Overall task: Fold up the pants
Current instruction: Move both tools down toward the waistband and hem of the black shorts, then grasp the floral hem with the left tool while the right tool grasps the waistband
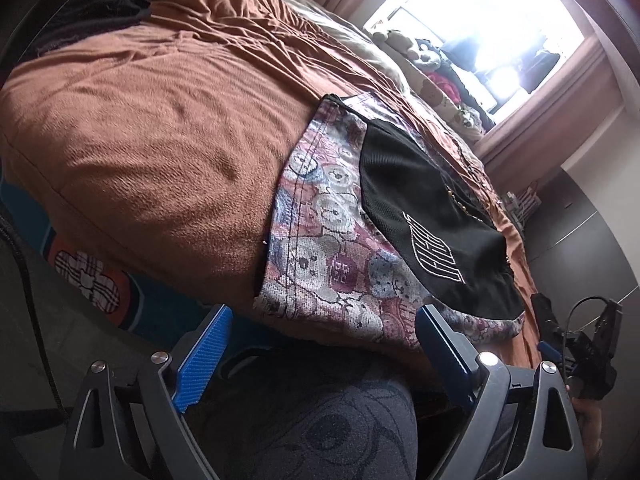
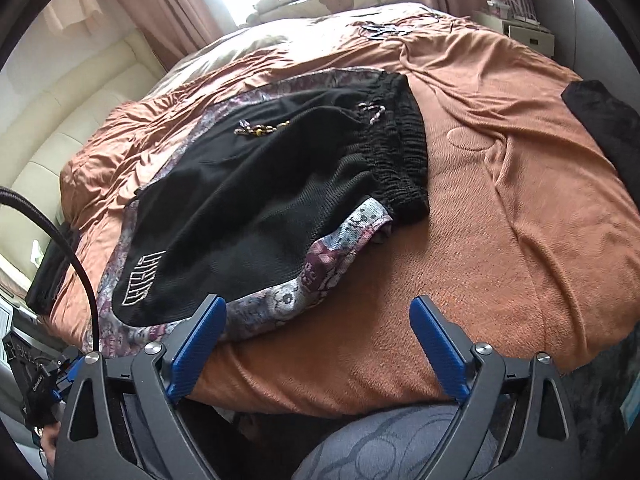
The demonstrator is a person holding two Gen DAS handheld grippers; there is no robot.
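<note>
Pants (image 2: pixel 256 200) made of black mesh and teddy-bear patterned cloth lie flat on the bed with the rusty orange blanket (image 2: pixel 500 208), close to its near edge. White letters show on the black part. The left tool (image 1: pixel 324 332) hangs wide open just by the hem, with nothing between its blue fingers. The right tool (image 2: pixel 318 324) is wide open too, its left finger near the pants, holding nothing.

Before you: black mesh shorts-style pants (image 2: pixel 256 196) with bear-print woven side panels and white embroidered logo, lying flat on the orange bedspread (image 2: pixel 500 208), elastic waistband farthest from you, hem at bed's edge.
</note>
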